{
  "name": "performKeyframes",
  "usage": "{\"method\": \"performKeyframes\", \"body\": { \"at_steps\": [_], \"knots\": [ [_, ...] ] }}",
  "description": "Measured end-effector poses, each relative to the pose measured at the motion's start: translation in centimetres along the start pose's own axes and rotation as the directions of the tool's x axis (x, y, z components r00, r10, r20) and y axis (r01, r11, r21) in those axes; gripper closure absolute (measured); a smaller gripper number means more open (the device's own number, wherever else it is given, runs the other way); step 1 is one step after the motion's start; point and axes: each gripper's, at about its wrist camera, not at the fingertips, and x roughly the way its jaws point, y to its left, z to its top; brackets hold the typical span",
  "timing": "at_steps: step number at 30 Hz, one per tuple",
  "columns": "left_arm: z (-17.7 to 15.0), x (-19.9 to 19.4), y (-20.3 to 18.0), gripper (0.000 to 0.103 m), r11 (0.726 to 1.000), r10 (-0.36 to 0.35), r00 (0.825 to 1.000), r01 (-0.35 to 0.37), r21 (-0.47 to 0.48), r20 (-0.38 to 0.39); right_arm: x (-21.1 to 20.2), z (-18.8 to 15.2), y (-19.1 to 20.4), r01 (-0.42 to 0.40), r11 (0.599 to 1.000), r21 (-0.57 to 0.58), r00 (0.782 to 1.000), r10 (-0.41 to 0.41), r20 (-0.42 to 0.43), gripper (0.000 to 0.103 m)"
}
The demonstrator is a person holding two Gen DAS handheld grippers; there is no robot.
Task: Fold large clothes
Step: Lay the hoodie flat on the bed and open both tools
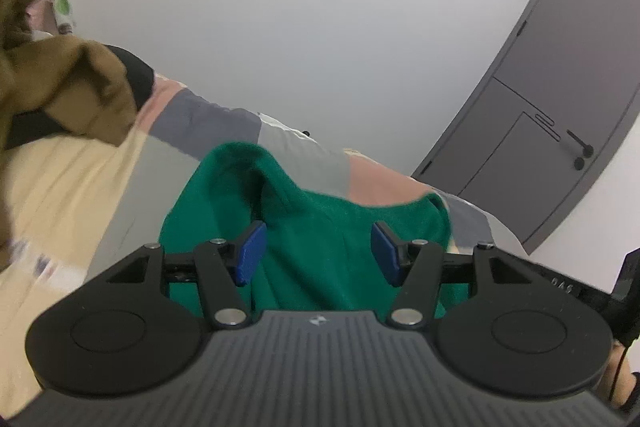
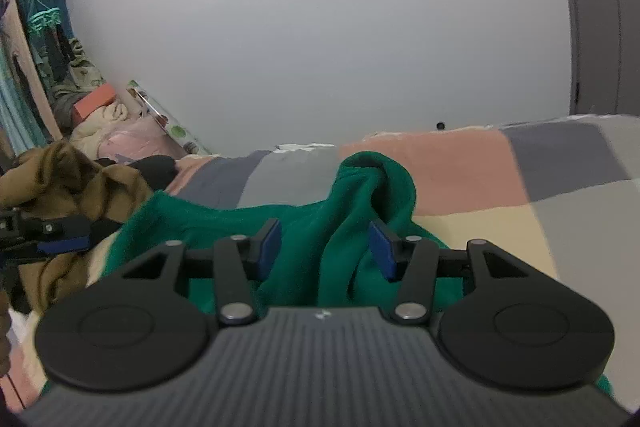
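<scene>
On the bed [image 1: 100, 163], from the left wrist, the green garment [image 1: 320, 227] lies rumpled and unfolded under the left hand-held gripper [image 1: 318, 253], jaws spread, pinching nothing. From the right wrist, the right hand-held gripper [image 2: 324, 249] (likewise spread) hovers over bunched folds; folding looks barely begun.

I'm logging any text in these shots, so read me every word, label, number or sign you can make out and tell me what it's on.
Faint raised characters on the black part at the right edge of the left wrist view: too blurred to read.
Small emblem on the left gripper body: a symbol, no letters.
Small emblem on the right gripper body: a symbol, no letters.
Nothing readable on the green garment, bedspread, wall or door.
</scene>
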Motion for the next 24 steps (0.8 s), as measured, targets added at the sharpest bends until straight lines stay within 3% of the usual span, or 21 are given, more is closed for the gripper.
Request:
{"method": "performKeyframes", "body": {
  "at_steps": [10,15,24],
  "knots": [
    [-9.4,-14.2,-5.3,0.040,0.998,0.057,0.998,-0.057,0.041,-0.006,-13.9,-5.4,4.6,-0.009,1.000,0.014,1.000,0.009,0.010,0.052],
    [-13.7,-17.8,-6.8,0.040,0.995,0.075,0.997,-0.074,0.065,-0.012,-17.9,-8.1,6.2,0.006,1.000,-0.017,1.000,-0.007,-0.009,0.052],
    [-20.0,-19.3,-6.9,0.039,0.989,0.077,0.996,-0.072,0.126,-0.034,-21.3,-14.1,6.9,0.062,0.996,-0.070,0.996,-0.066,-0.066,0.052]
  ]
}}
